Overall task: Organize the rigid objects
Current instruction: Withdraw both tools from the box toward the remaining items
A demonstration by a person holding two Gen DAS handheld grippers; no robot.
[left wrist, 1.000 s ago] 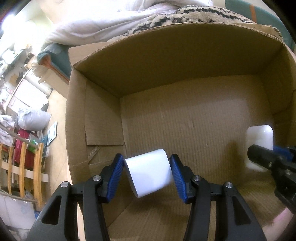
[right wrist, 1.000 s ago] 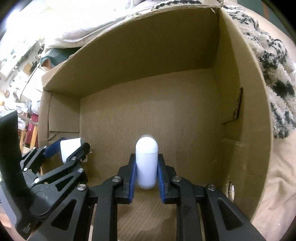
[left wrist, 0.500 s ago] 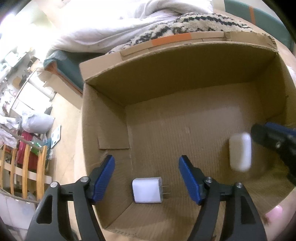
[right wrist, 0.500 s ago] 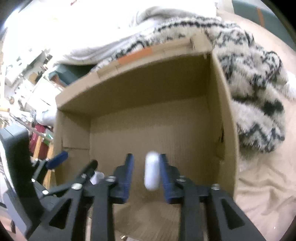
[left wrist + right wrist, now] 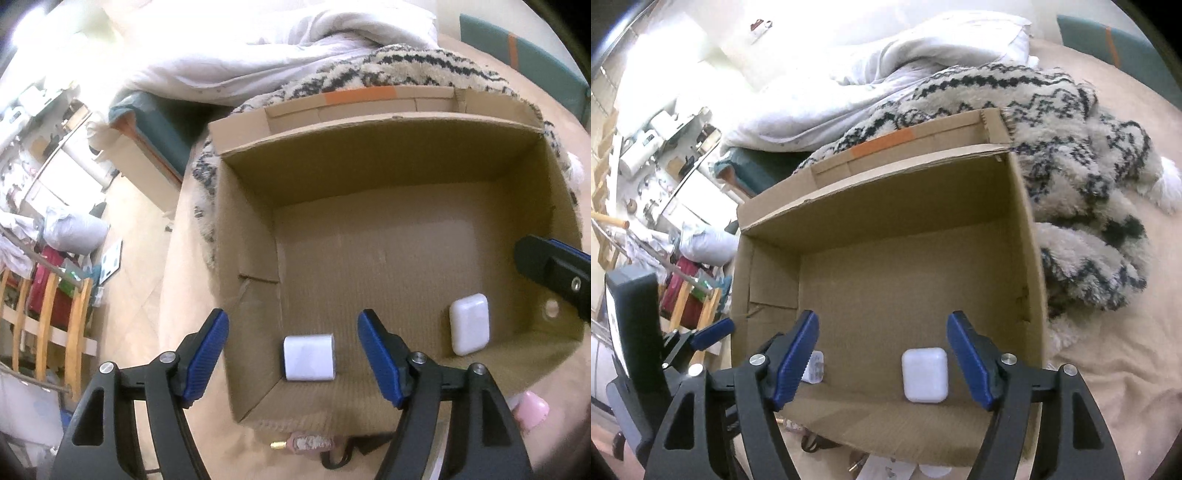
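- Cardboard box (image 5: 388, 155): white charger block (image 5: 309, 357) and white earbud case (image 5: 470, 324) now lie apart on its floor.
- Left tool (image 5: 293, 356) and right tool (image 5: 882, 354): we see both spread, jaws just opened, pinching nothing.
- We judge both drops done.

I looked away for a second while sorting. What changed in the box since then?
Both were let go. The left hand-held gripper opened off the white charger, the right hand-held gripper off the white earbud case. Both items now lie on the floor of the cardboard box, and both grippers drew back. The box stayed put.
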